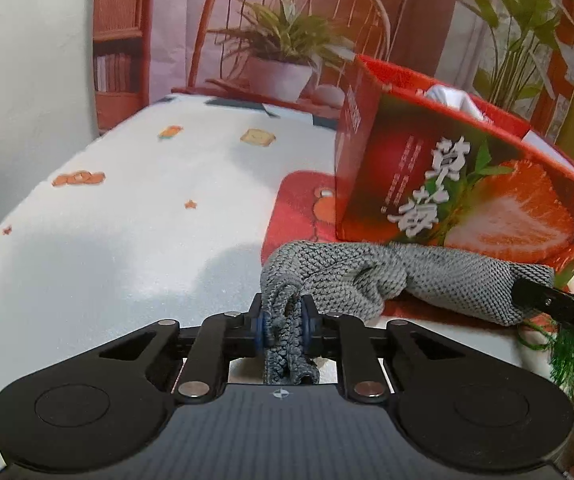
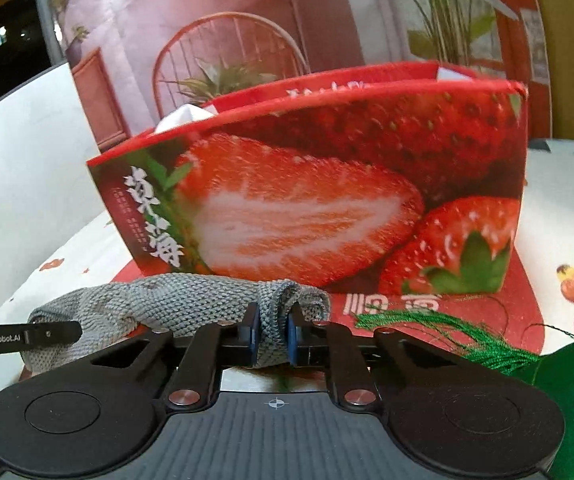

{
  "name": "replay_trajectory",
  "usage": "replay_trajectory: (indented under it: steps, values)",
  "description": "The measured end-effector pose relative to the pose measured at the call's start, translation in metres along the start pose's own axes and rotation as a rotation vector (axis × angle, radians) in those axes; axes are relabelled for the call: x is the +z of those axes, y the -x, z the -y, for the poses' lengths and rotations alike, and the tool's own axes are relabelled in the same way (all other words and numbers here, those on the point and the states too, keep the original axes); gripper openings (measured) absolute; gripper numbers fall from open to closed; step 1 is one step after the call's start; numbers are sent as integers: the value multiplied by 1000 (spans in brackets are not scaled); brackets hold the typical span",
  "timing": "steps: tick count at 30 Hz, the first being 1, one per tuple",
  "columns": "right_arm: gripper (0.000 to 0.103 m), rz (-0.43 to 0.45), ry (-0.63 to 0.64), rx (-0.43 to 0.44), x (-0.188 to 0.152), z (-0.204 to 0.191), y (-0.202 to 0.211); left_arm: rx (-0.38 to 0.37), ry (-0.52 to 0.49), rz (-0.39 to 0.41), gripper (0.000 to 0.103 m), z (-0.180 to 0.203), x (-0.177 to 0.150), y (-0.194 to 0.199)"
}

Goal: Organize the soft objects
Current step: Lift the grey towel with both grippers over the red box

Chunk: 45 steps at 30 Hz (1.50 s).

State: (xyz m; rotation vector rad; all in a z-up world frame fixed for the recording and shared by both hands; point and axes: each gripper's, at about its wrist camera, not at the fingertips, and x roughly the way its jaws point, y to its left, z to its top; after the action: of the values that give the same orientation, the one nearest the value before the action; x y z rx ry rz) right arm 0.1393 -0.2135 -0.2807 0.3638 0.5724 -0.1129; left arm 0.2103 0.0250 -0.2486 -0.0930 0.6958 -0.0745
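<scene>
Grey knitted fabric fills the middle of what we see from the left wrist: our left gripper [image 1: 285, 330] is pressed together on one bunched end of the grey cloth [image 1: 367, 276], with folds hanging down between the fingers. From there the cloth runs off to our right, low over the desk [image 1: 127, 220], and its far end meets the black finger of the right gripper [image 1: 543, 300] at the frame's edge. So the long axis lies crosswise, spanning from one gripper to the other. Directly behind the cloth stands the strawberry box [image 1: 467, 192], open at the top, with something white showing inside; it sits on a red mat [image 1: 299, 204].

From the right wrist, we see our right gripper [image 2: 273, 338] pinching the other end of the grey cloth [image 2: 167, 300], a fold looped over the pads. The cloth stretches away to our left, where the left gripper's finger [image 2: 27, 336] reaches in. The strawberry box [image 2: 327, 200] rises just beyond, its near wall facing us, so the cloth lies parallel to that wall and below its rim. A green tasselled item [image 2: 527, 360] rests on the desk at our right, close to this gripper.

We judge that both grippers share the load equally, and the box lies straight ahead and above; lifting the cloth over the near rim looks like what comes next.
</scene>
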Motion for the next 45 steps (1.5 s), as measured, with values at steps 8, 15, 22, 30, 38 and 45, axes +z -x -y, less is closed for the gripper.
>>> replay_trajectory:
  steps: [8, 15, 22, 30, 38, 45]
  values:
    - [12, 100, 58, 45, 14, -14, 39, -14, -25, 123, 17, 2, 18, 33]
    - [12, 208, 84, 65, 42, -21, 72, -62, -56, 228, 17, 15, 46, 65]
    - [12, 269, 82, 54, 80, -18, 86, -146, -103, 273, 17, 36, 90, 80]
    - [12, 281, 74, -3, 131, -4, 80, -188, -191, 256, 17, 73, 136, 56]
    - [12, 221, 32, -81, 172, 22, 45, -206, -291, 172, 17, 116, 181, 2]
    - [12, 127, 27, -118, 191, 41, 7, -229, -283, 62, 17, 135, 202, -50]
